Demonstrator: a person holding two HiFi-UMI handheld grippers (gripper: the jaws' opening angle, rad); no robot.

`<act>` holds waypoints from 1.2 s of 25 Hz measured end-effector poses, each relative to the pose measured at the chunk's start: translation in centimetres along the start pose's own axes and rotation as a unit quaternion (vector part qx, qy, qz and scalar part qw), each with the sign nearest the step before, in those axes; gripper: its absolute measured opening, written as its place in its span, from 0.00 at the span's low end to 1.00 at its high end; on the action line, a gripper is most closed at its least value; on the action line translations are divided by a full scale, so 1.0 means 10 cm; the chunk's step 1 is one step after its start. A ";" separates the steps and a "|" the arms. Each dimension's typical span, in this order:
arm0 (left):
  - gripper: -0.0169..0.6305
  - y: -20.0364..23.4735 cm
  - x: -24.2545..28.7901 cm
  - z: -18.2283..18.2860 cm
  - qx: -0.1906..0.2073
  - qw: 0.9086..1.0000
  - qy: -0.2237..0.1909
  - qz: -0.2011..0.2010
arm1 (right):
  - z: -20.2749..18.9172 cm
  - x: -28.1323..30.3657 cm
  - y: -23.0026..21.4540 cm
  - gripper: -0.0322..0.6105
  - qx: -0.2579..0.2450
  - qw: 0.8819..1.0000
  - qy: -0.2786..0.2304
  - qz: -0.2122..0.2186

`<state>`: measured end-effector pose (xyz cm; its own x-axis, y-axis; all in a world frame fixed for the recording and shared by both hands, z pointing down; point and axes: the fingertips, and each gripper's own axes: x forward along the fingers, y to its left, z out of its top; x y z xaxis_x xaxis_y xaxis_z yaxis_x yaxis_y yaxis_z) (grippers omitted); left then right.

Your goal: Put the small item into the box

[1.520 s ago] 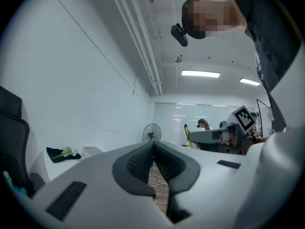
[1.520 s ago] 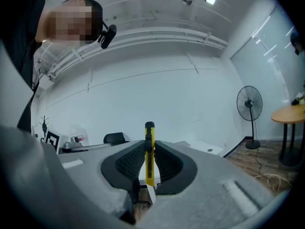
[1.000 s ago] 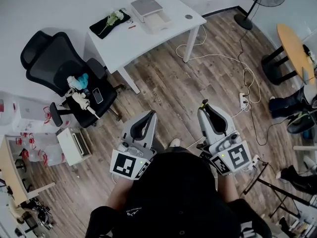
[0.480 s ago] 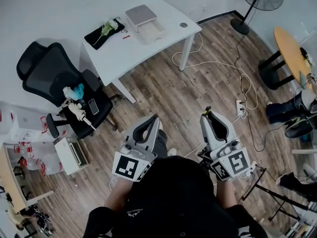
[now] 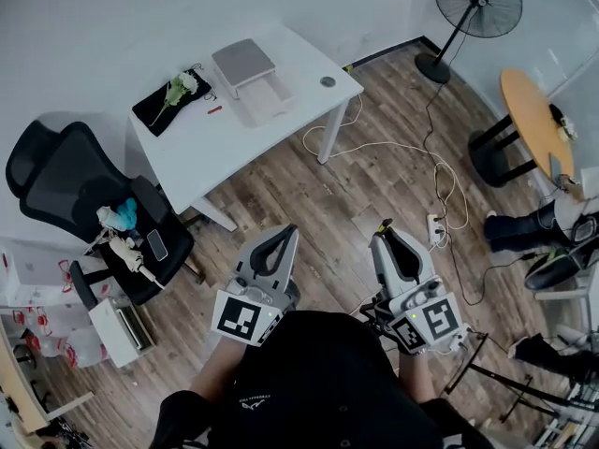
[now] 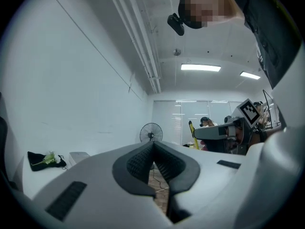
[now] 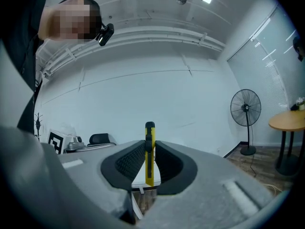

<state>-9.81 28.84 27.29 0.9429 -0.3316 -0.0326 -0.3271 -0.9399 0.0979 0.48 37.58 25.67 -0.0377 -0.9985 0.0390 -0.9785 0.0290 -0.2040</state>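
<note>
Yellow cutter (image 7: 149, 151) upright, pinched in right hand-held gripper (image 7: 149, 144); left hand-held gripper (image 6: 153, 144) closed, empty

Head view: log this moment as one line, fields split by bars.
stage: item held | right gripper: shut on yellow cutter | left gripper: shut, empty | box: open on white table, not reached

Two claws (image 5: 284, 235) (image 5: 387, 230), one knife (image 7: 149, 151), one box (image 5: 255, 80), one white desk (image 5: 281, 129), one fan (image 5: 477, 3).

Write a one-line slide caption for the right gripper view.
Right gripper, jaws closed on an upright yellow utility knife, with a white wall and a standing fan beyond.
</note>
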 end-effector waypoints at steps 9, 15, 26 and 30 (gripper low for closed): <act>0.03 0.64 0.68 0.14 -0.022 0.999 -0.030 -0.021 | 0.00 0.80 -0.45 0.16 0.013 0.999 0.002 -0.031; 0.03 1.03 0.83 0.15 -0.013 0.999 -0.028 -0.011 | 0.01 1.22 -0.52 0.16 0.019 1.000 -0.003 -0.024; 0.03 1.36 0.92 0.04 -0.023 0.999 -0.006 0.023 | -0.01 1.69 -0.67 0.16 0.026 0.999 0.017 0.006; 0.03 1.60 1.04 0.00 -0.020 0.998 -0.002 0.063 | -0.01 2.02 -0.87 0.16 0.030 0.999 0.027 0.036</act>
<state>-5.21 10.35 28.56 0.8944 -0.4467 -0.0223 -0.4395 -0.8872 0.1406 8.21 17.12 28.32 -0.1204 -0.9900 0.0740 -0.9588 0.0967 -0.2672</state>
